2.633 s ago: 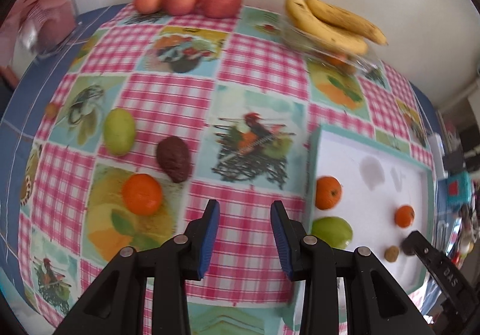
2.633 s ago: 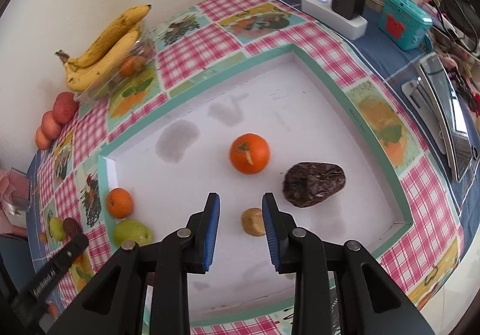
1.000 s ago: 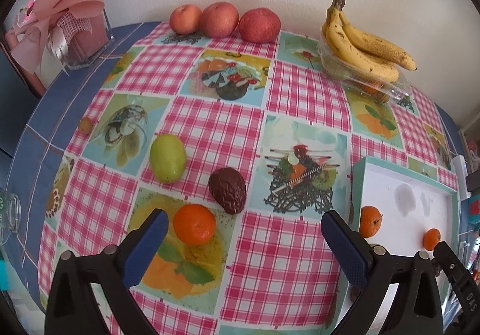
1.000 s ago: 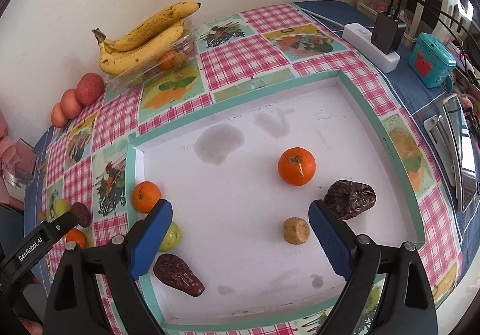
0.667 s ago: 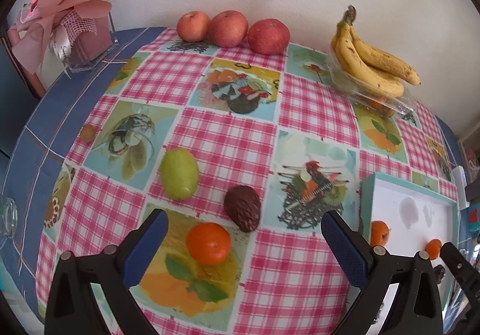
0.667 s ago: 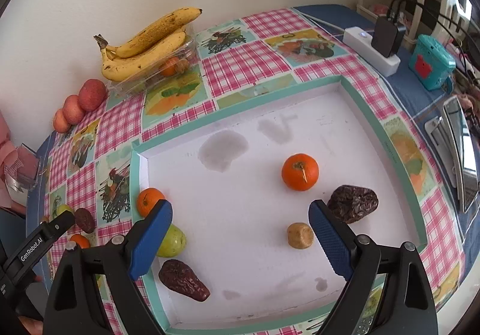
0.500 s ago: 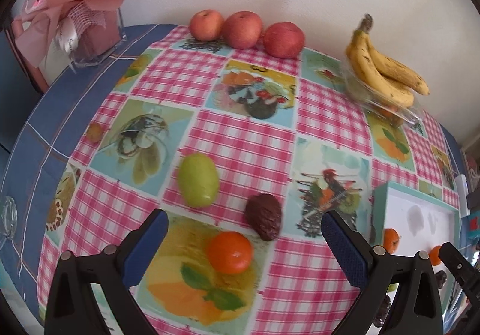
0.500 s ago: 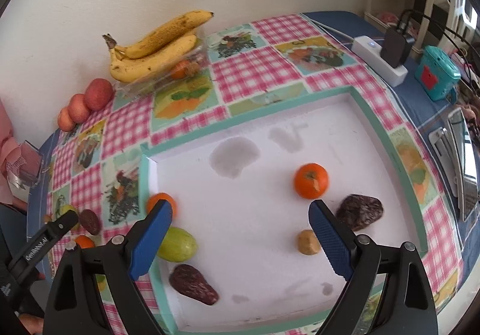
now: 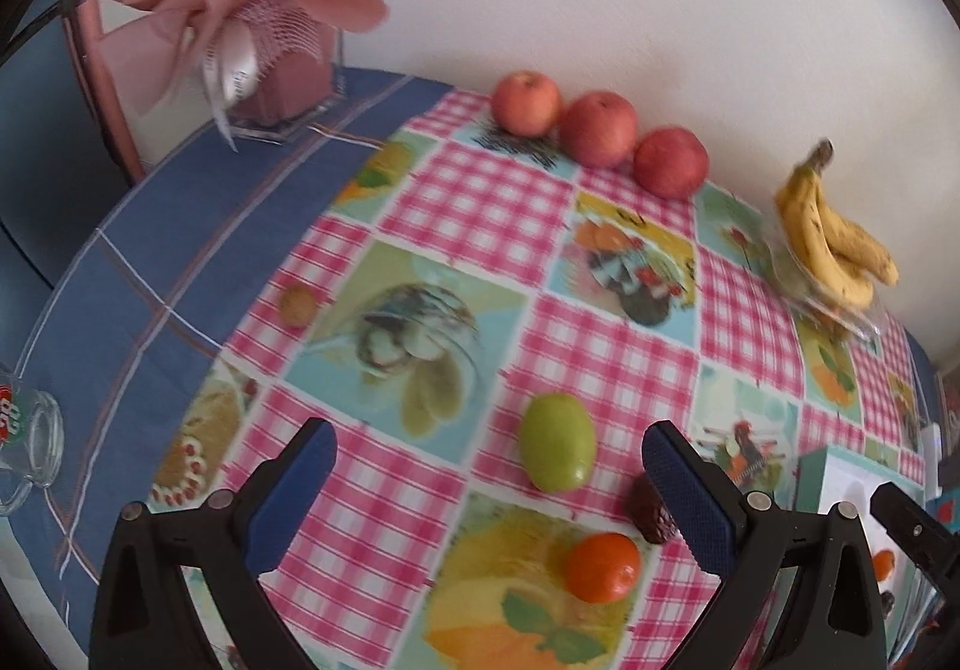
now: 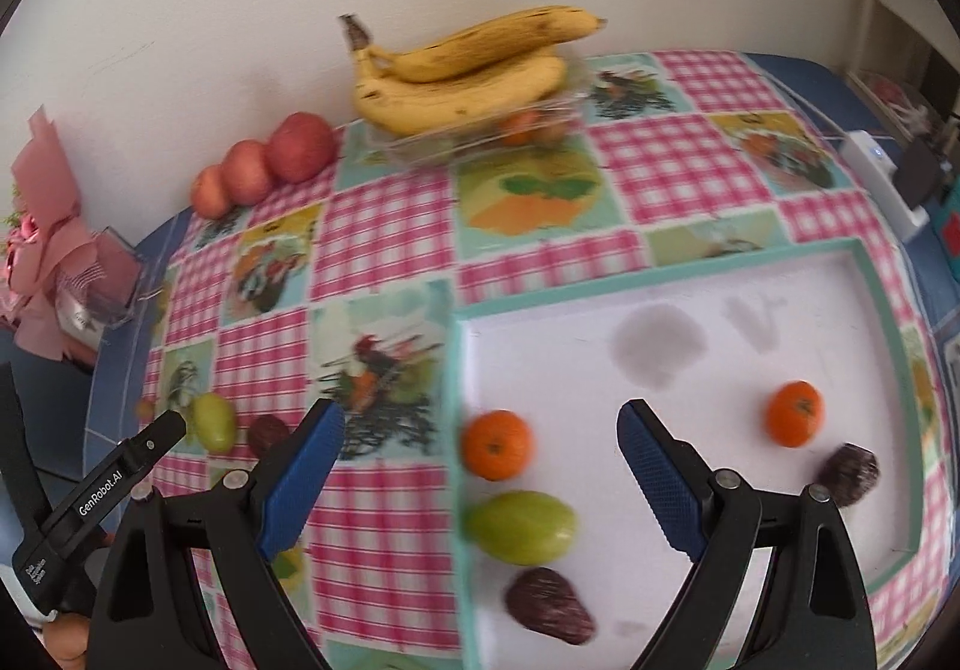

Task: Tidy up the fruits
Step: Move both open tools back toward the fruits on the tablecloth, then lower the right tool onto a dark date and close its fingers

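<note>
- Left wrist view: the left gripper (image 9: 486, 481) is hanging over the checked tablecloth (image 9: 480, 202) with its blue pads wide apart and nothing between them.
- A green fruit (image 9: 557, 450) is lying on the cloth just ahead of the gap between the pads; a dark wrinkled fruit (image 9: 650, 505) is sitting partly behind the right-hand pad, and an orange (image 9: 602, 567) is resting near it, closer to the camera.
- A small brown nut (image 9: 298, 305) is sitting alone near the cloth's left edge.
- Three apples (image 9: 599, 129) are lining the wall, a bunch of bananas (image 9: 837, 244) is resting on a clear box, and a pink bouquet (image 9: 252, 10) is standing at the back left.
- Right wrist view: the right gripper (image 10: 480, 466) is hovering over the left rim of the white tray (image 10: 870, 274), its pads spread wide and gripping nothing.
- Inside the tray, an orange (image 10: 497, 444), a green fruit (image 10: 521, 527) and a dark fruit (image 10: 549, 605) are sitting along the left wall; a second orange (image 10: 793, 413) and another dark fruit (image 10: 849, 466) are lying towards the right.
- The bananas (image 10: 462, 70) and apples (image 10: 264, 166) are sitting by the wall.
</note>
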`<state>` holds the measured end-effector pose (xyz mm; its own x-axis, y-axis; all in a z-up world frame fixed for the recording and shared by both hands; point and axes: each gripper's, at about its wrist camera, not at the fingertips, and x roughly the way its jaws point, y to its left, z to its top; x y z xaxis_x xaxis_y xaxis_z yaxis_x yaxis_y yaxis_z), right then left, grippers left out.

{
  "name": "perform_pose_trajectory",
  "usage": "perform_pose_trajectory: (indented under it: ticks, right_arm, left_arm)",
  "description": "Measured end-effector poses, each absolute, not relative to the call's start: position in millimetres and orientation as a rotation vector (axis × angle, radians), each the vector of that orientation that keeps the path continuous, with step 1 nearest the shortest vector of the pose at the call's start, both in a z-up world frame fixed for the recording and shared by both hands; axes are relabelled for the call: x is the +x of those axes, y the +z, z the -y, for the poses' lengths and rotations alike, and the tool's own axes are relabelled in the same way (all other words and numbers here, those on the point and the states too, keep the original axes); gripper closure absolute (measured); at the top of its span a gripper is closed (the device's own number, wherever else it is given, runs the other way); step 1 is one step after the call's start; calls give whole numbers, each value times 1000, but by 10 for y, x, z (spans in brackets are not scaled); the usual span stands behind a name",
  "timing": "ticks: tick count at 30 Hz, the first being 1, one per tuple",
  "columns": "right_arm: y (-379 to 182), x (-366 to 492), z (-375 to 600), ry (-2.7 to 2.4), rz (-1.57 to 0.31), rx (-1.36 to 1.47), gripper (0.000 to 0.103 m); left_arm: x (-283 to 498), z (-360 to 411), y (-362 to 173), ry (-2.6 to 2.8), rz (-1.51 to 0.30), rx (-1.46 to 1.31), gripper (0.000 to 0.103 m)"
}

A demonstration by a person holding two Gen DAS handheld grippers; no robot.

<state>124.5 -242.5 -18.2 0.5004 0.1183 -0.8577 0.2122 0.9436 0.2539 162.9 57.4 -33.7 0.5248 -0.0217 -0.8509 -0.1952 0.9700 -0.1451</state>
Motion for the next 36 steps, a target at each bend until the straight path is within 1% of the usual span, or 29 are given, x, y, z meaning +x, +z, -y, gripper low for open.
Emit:
perform_pose_trajectory:
  ticks: [9, 22, 32, 36]
  right_arm:
    - [-138, 1420, 2025, 36, -1037, 321, 10]
    - [-205, 1550, 1668, 89, -1051, 264, 11]
    - [-284, 1631, 1424, 144, -1064, 215, 11]
    - [-318, 1628, 1475, 126, -1068, 224, 11]
  left_arm:
    - [1624, -776, -168, 83, -955, -295, 0]
    - [1617, -1123, -297, 143, -1002, -406, 1]
    - [1679, -1046, -358, 112, -1025, -406, 2]
    - [1722, -917, -476, 73, -1066, -390, 7]
